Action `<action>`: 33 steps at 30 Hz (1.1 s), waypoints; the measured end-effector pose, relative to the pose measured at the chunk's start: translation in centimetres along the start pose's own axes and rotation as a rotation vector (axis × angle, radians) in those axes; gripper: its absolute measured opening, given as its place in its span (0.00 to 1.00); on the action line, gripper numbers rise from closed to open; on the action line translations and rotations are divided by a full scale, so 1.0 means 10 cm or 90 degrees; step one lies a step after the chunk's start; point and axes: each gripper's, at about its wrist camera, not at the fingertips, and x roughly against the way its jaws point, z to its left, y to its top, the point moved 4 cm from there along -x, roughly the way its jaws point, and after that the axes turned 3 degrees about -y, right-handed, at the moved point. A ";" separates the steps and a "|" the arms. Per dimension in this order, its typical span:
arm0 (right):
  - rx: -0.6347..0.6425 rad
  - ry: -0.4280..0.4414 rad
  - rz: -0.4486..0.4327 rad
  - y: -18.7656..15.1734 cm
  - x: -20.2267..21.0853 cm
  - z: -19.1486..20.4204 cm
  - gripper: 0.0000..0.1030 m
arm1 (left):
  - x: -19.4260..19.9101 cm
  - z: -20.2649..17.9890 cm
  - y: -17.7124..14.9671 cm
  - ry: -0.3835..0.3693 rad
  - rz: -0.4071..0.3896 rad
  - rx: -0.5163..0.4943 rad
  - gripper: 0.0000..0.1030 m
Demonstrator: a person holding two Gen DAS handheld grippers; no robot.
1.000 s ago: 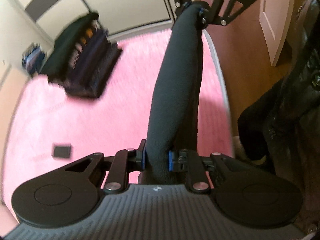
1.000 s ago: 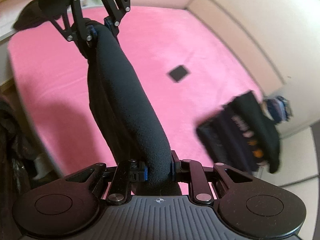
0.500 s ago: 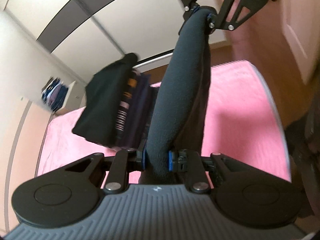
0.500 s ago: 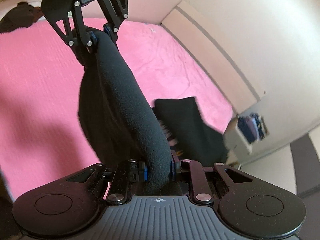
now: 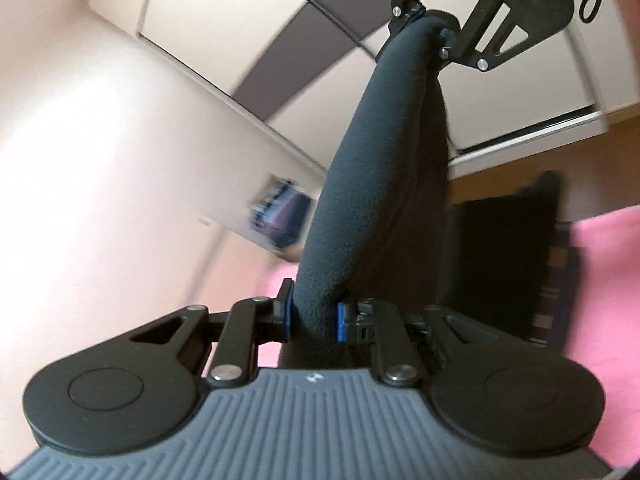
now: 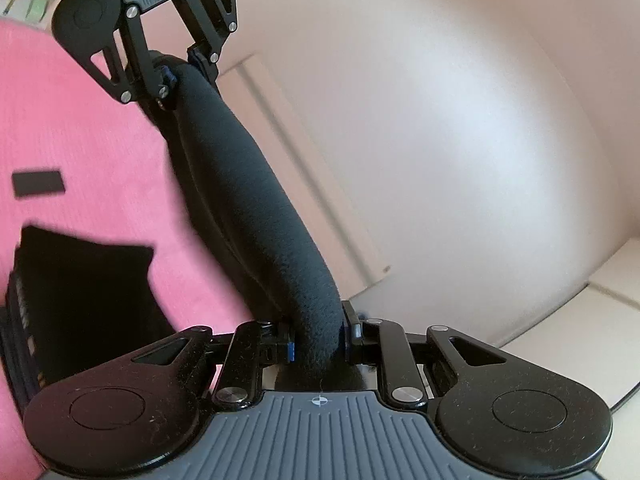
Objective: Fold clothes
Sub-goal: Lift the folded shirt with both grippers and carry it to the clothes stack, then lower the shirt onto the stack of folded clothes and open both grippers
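Note:
A dark fleece garment (image 5: 380, 184) is stretched as a thick roll between my two grippers, with the rest of it hanging below; it also shows in the right wrist view (image 6: 264, 220). My left gripper (image 5: 314, 316) is shut on one end. My right gripper (image 6: 318, 344) is shut on the other end. Each gripper shows in the other's view: the right one (image 5: 434, 34) at the top, the left one (image 6: 180, 70) at the upper left. Both are held up in the air above a pink bed (image 6: 80, 128).
A stack of folded dark clothes (image 6: 80, 288) lies on the pink bed, also in the left wrist view (image 5: 516, 256). A small black rectangle (image 6: 38, 182) lies on the bed. Pale walls, wardrobe doors (image 5: 280, 40) and a shelf with blue items (image 5: 280, 216) surround the bed.
Both grippers have swung and tilted upward with the garment held between them. The views now show more wall and wardrobe and less bed. The grips have not changed.

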 end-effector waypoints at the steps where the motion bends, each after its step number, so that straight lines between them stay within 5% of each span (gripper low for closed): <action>1: 0.004 0.009 0.009 -0.15 -0.11 0.19 0.18 | -0.18 -0.13 -0.06 0.004 0.004 -0.005 0.16; 6: 0.084 0.157 0.095 -0.90 -0.46 1.36 0.18 | -1.16 -1.31 -0.69 -0.080 0.083 -0.044 0.18; 12: 0.073 0.146 0.088 -1.03 -0.37 1.28 0.21 | -1.50 -2.17 -1.06 -0.085 0.121 -0.097 0.21; 23: 0.122 0.133 0.121 -1.08 -0.16 1.45 0.40 | -1.10 -2.21 -1.40 -0.092 0.127 -0.095 0.24; 27: -0.031 0.176 0.128 -0.81 0.06 1.14 0.58 | -1.05 -2.21 -1.42 -0.086 0.133 -0.081 0.24; 33: -0.445 0.230 0.141 -0.82 -0.22 0.53 0.59 | -1.03 -2.15 -1.43 -0.088 0.135 -0.080 0.24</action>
